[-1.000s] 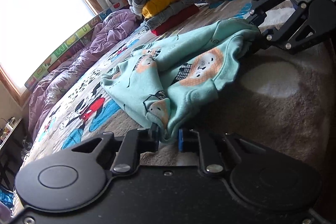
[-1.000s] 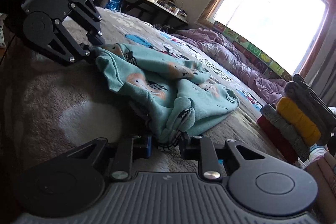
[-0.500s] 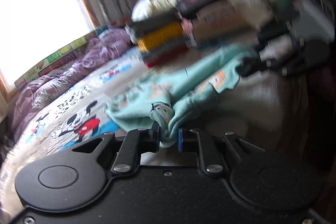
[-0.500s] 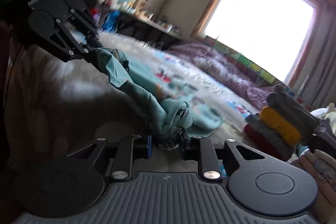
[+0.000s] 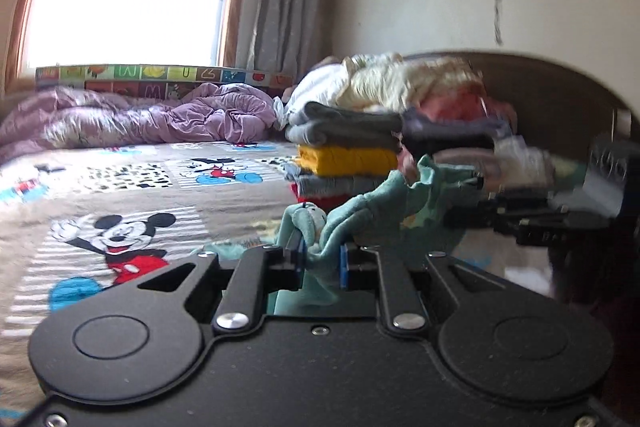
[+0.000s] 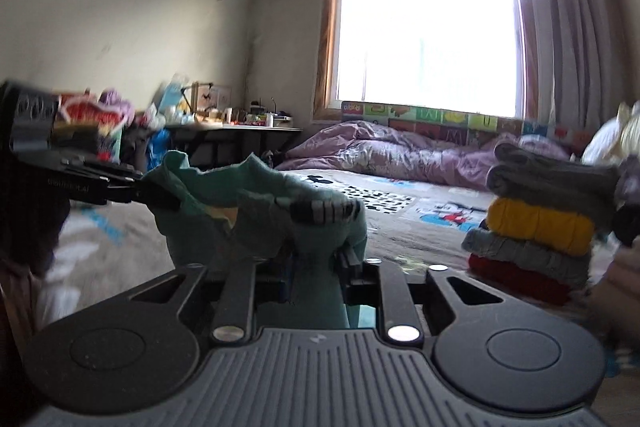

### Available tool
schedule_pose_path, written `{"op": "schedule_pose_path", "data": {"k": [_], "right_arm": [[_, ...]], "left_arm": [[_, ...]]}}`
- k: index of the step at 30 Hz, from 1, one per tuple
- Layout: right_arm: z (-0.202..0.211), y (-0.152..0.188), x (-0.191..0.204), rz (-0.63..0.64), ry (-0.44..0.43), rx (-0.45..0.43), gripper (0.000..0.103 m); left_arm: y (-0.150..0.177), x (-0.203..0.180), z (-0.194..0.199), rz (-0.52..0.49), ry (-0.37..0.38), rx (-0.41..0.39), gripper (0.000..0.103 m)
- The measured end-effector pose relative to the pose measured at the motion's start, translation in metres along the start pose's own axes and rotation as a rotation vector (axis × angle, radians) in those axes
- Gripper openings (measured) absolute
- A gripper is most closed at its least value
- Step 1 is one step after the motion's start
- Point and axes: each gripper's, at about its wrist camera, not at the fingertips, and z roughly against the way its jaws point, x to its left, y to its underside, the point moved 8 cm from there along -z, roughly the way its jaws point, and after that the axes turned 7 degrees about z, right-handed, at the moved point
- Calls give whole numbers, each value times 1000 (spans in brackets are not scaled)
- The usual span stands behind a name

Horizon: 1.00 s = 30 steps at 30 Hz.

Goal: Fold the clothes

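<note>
A teal children's sweatshirt [image 5: 372,211] with cartoon prints hangs off the bed, stretched between both grippers. My left gripper [image 5: 320,259] is shut on one bunched end of it, and cloth bulges above and below the pads. In the right wrist view the same sweatshirt [image 6: 260,195] fills my right gripper [image 6: 319,267], whose jaws are closing on a thick fold of it. Each gripper shows in the other's view, blurred: the right gripper [image 5: 472,223] at the right, the left gripper [image 6: 156,197] at the left, each with the cloth at its tips.
A stack of folded clothes [image 5: 348,155] [image 6: 540,227] stands on the cartoon-mouse bedspread [image 5: 120,195] near the brown headboard [image 5: 540,99]. A crumpled purple duvet [image 5: 140,119] lies under the window. A cluttered desk [image 6: 240,125] stands by the far wall.
Both grippers have risen and rolled level, lifting the teal sweatshirt off the bed. It lay crumpled on the blanket before and now hangs between them.
</note>
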Motion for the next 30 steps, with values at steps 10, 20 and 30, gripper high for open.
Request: {"op": "schedule_pose_path", "data": {"k": [10,20,30], "right_arm": [[-83,10,-67,-312,-78,7,12],[-155,40,-114,-633,-164,66,12],[-204,93,-143,-878,-162,165,12]], "left_arm": [[-19,55,-67,242,76,37,14],[-15,119,-122,621,101,109,14],[-3,167,-148,848,26,142,25]]}}
